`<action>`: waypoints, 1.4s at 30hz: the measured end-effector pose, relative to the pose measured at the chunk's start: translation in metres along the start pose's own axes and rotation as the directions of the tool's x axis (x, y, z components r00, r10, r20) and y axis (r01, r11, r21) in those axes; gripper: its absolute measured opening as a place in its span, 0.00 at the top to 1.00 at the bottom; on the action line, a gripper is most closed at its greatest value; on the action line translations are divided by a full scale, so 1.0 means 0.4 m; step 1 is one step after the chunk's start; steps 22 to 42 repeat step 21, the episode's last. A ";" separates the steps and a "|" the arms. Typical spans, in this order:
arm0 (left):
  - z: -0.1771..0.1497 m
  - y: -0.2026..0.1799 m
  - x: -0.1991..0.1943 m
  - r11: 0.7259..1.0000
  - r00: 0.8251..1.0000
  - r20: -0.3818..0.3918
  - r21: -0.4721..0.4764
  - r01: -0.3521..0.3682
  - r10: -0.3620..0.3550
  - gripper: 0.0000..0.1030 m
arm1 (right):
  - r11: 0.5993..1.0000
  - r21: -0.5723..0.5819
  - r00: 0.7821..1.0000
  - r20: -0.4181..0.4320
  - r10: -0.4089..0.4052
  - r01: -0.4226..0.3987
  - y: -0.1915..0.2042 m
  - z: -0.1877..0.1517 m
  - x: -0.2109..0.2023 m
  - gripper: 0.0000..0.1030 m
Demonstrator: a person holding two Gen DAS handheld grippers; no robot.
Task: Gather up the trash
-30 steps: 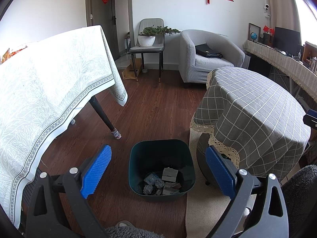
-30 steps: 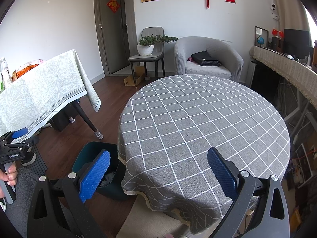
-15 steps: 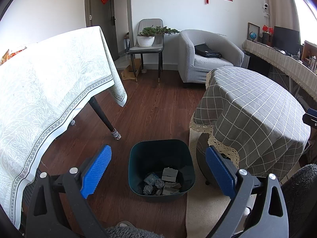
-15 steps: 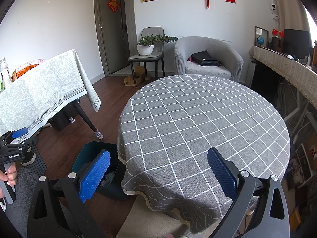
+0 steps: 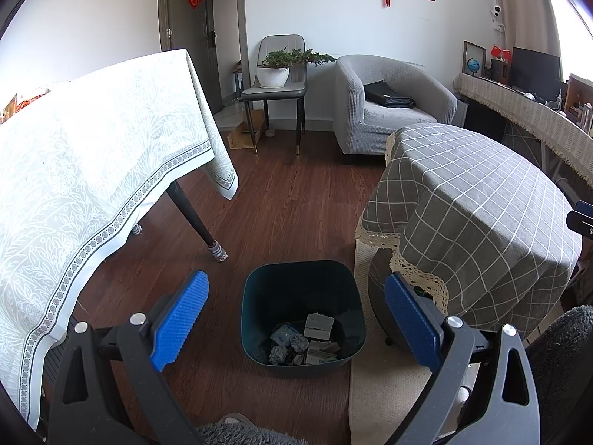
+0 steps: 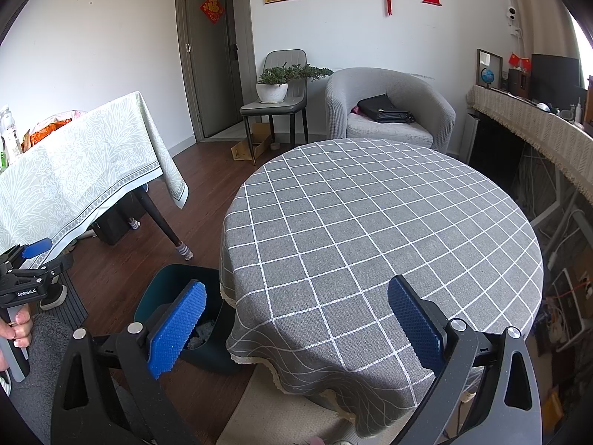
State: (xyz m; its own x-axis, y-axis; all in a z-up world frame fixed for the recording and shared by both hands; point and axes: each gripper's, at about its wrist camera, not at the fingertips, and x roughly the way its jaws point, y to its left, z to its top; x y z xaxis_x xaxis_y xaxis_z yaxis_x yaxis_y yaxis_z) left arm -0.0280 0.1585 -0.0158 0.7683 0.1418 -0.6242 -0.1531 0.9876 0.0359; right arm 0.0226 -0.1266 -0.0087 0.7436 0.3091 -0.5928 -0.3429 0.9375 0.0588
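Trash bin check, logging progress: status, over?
Left gripper open, empty, above bin. Right gripper open over checked table. Crumpled trash inside bin. Nothing blocking.

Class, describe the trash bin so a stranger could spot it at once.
Find the round table with the grey checked cloth. On the wood floor at its foot sits the bin, dark teal, open-topped, with crumpled paper and small boxes inside: the only container on the floor there.

My tongs' pads (image 5: 180, 322) are ribbed blue rubber; the bin (image 5: 259, 319) is smooth dark plastic, the tabletop (image 6: 370, 230) matt checked cloth, the floor (image 5: 289, 215) glossy wood.
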 end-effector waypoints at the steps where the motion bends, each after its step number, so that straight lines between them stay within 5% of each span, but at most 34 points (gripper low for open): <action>1: 0.000 0.001 0.000 1.000 1.000 -0.001 0.001 0.002 -0.002 0.05 | 1.000 0.000 1.000 0.000 -0.001 0.001 0.000 0.000 0.000 0.03; 42: -0.001 0.006 0.005 1.000 1.000 -0.007 -0.008 0.015 -0.015 0.05 | 1.000 -0.001 1.000 0.001 -0.008 0.008 -0.005 -0.007 -0.006 0.03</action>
